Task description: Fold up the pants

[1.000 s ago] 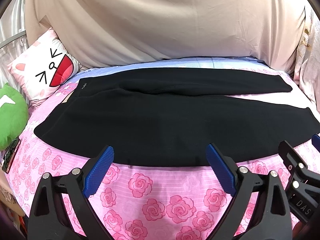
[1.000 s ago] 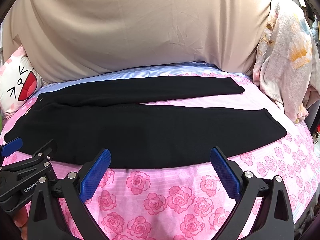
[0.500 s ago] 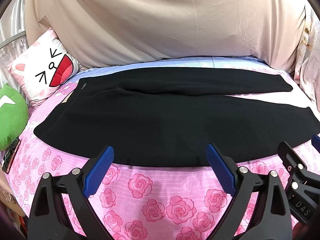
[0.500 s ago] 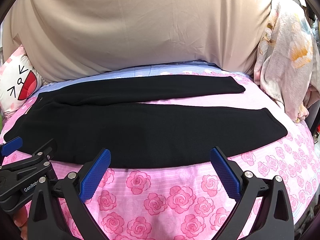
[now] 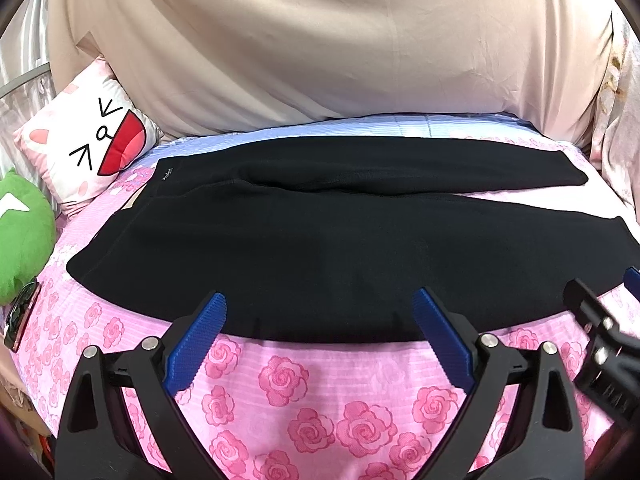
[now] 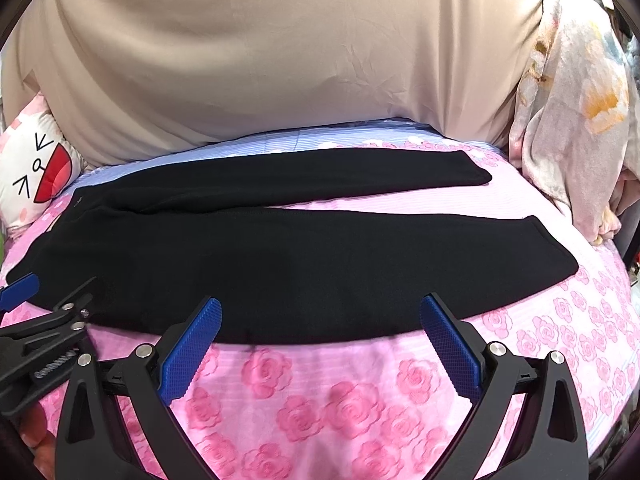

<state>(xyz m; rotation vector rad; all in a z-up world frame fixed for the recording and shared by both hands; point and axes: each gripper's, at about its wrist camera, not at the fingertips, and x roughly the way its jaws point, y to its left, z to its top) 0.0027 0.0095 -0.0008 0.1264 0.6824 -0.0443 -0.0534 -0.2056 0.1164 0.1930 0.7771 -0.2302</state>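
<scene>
On the bed, over a pink rose-print sheet: black pants spread flat and unfolded, waistband toward the left near a white cartoon-face pillow, both legs running to the right. Far leg lying straight along the lilac strip of the sheet; near leg wider in view, splayed slightly away so that a pink wedge of sheet shows between the two cuffs at the right. Near edge of the pants just beyond the fingertips of both tools, not touched by either. Left gripper hovering low over the sheet before the middle of the near edge, blue pads spread wide apart, nothing between them. Right gripper likewise held before the near edge, further toward the cuffs, jaws wide apart and holding nothing. Each tool visible at the margin of the other's view: right one at the right edge of the left wrist view, left one at the left edge of the right wrist view. Green plush toy beside the pillow at far left; beige cloth draped across the back; floral fabric bunched at the right of the bed.
</scene>
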